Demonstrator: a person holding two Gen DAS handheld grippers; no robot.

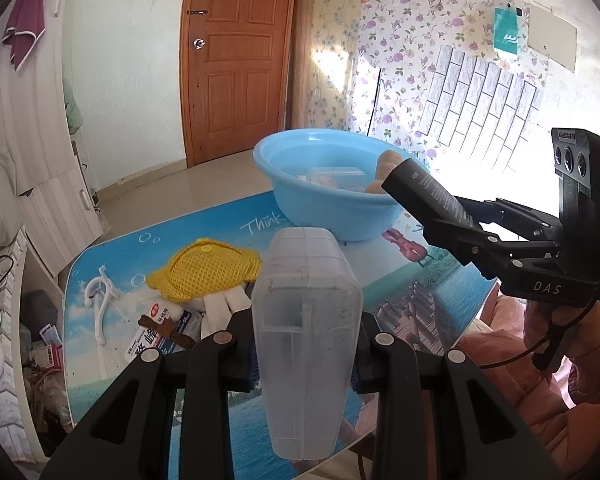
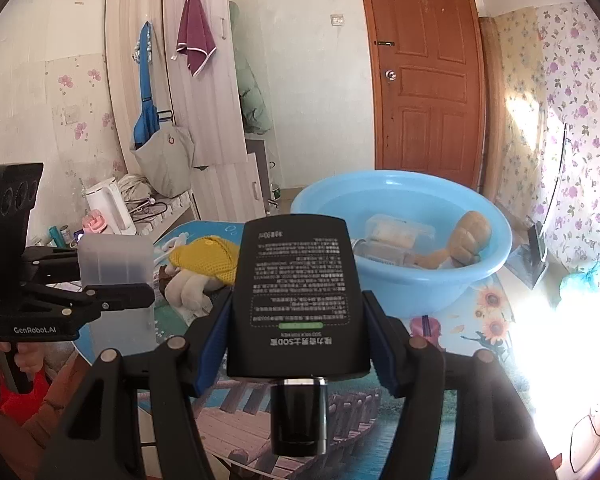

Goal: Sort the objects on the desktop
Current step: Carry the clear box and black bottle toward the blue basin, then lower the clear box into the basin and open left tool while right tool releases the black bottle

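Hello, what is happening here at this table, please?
A person is sorting things with a gripper in each hand. The left gripper is shut on a frosted translucent plastic box; the right gripper clamps a flat black tube with white print. Both are held above the picture-printed table, before the light blue plastic basin, which already holds some items.

Brown panelled door (image 1: pixel 236 56), floral wallpaper (image 1: pixel 412 40), pale tiled floor (image 1: pixel 180 176), white wardrobe (image 2: pixel 204 80), harsh sunlight at right
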